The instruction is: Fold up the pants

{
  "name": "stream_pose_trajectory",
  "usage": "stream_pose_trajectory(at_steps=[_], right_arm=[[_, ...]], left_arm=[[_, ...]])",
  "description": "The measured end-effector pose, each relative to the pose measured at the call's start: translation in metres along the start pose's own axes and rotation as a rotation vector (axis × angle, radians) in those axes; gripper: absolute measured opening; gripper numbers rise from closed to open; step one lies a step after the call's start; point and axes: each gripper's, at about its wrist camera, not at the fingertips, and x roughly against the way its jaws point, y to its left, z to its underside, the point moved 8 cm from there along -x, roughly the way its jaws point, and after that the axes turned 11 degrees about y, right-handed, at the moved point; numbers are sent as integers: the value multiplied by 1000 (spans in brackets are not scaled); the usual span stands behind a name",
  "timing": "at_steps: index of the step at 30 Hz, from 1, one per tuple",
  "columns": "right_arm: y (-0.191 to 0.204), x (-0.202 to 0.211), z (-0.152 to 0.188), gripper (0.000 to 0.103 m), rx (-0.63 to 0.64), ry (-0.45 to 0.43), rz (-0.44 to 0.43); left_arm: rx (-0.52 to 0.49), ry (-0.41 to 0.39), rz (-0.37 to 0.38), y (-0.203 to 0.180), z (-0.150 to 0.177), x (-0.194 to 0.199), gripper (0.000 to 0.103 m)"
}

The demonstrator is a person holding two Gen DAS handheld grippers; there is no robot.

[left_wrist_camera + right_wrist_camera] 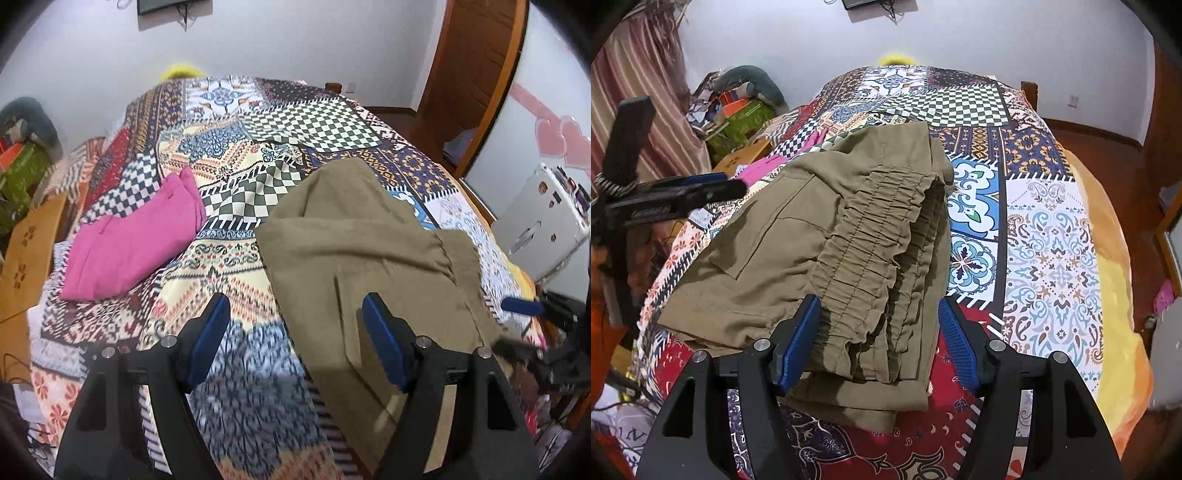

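Note:
Olive-brown pants (pixel 354 236) lie folded in a thick stack on the patchwork bedspread (pixel 236 184). Their gathered elastic waistband (pixel 871 258) faces me in the right wrist view. My right gripper (pixel 879 308) is open around the waistband's near end; the left pad touches fabric, the right pad stands apart from it. My left gripper (pixel 297 310) hovers open over the stack's left edge, with nothing gripped. Each gripper shows at the edge of the other's view: the left gripper (pixel 701 184) and the right gripper (pixel 521 306).
Folded pink pants (pixel 136 236) lie left of the olive stack on the bed. A wooden board (pixel 29 251) and a heap of clutter (pixel 738 107) stand past the bed's left side. A white suitcase (pixel 543 221) and a wooden door (pixel 472 66) are on the right.

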Motion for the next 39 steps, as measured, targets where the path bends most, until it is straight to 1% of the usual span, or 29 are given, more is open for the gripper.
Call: stream_pose_trajectory(at_steps=[4, 6, 10, 14, 16, 21, 23, 24, 26, 27, 28, 29, 31, 32, 33, 35, 39], right_arm=[[-4, -2, -2, 62, 0, 0, 6], [-8, -3, -3, 62, -2, 1, 26], [-12, -6, -4, 62, -16, 12, 16], [-18, -9, -5, 62, -29, 17, 23], [-21, -10, -6, 63, -38, 20, 23], [-24, -13, -7, 63, -45, 24, 19], [-24, -13, -7, 63, -48, 24, 21], [-26, -13, -7, 63, -51, 23, 22], [-27, -13, -7, 63, -56, 22, 28], [-28, -13, -7, 63, -58, 22, 29], [-29, -13, -8, 63, -61, 21, 32], [-30, -12, -8, 63, -63, 19, 36], [-30, -12, -9, 63, -65, 19, 40], [-30, -11, -9, 63, -66, 18, 42], [-29, -10, -9, 63, -66, 18, 46], [-28, -8, -11, 63, -65, 15, 56], [-28, -2, -15, 63, -65, 7, 77]], left_arm=[[28, 53, 31, 8, -13, -25, 74], [30, 83, 46, 9, -16, -40, 74], [39, 132, 102, 9, -22, -66, 74], [92, 160, 201, 12, -30, -83, 76], [131, 154, 241, 14, -35, -88, 76], [83, 150, 231, 3, -48, -93, 76], [62, 143, 225, -1, -51, -95, 71], [53, 142, 229, -3, -52, -95, 62], [43, 130, 218, -6, -55, -95, 56], [44, 117, 209, -6, -56, -94, 49], [51, 115, 204, -4, -57, -94, 44], [64, 119, 205, -1, -56, -95, 42], [105, 122, 221, 7, -57, -94, 30], [117, 120, 227, 10, -57, -93, 27], [124, 117, 226, 12, -56, -91, 19], [131, 105, 222, 17, -55, -86, 15], [121, 81, 192, 21, -48, -73, 12]])
